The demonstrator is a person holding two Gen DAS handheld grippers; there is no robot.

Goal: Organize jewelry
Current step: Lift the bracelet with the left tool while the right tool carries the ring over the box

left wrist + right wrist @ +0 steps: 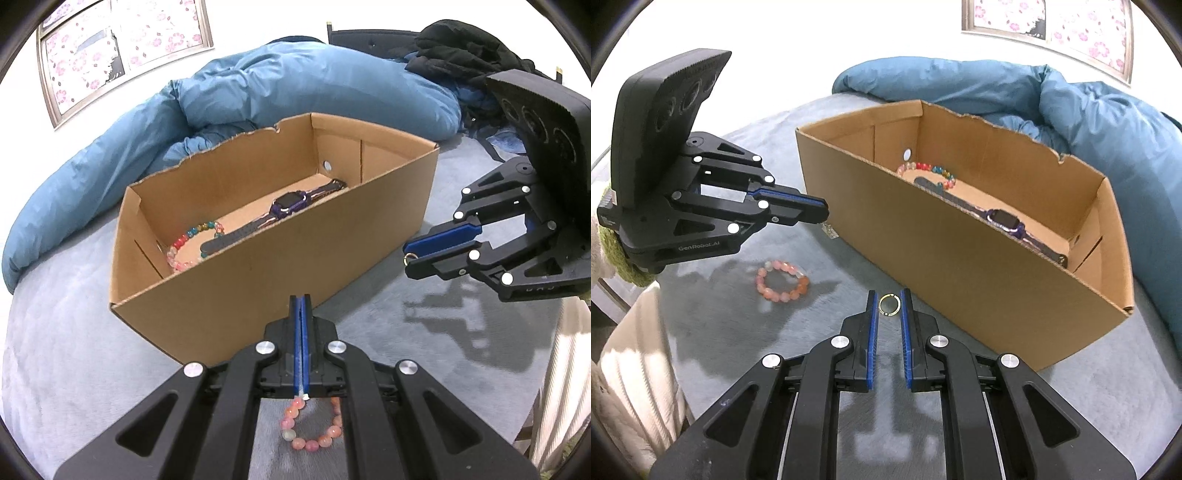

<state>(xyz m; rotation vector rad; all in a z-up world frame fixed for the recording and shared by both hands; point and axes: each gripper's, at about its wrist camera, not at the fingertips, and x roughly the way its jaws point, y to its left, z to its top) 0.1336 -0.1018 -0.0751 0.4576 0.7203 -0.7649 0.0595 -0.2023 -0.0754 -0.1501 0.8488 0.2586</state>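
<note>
A cardboard box (258, 258) stands on the grey bed; it also shows in the right wrist view (960, 266). Inside lie a purple watch (288, 205) and a multicoloured bead bracelet (184, 240). A pink bead bracelet (783, 280) lies flat on the bed below my left gripper (822, 208); it also shows under the fingers in the left view (314, 428). My left gripper (302, 301) is shut, with something small and sparkly between the pads; what it is I cannot tell. My right gripper (889, 295) holds a gold ring (889, 305) between its fingertips; in the left view (408, 256) its tips pinch the ring.
A blue duvet (258, 96) is heaped behind the box. Dark clothes (465, 48) lie at the far right. A cream knitted blanket (628, 369) hangs at the bed's edge. A small sparkly item (829, 230) shows below the left fingertips.
</note>
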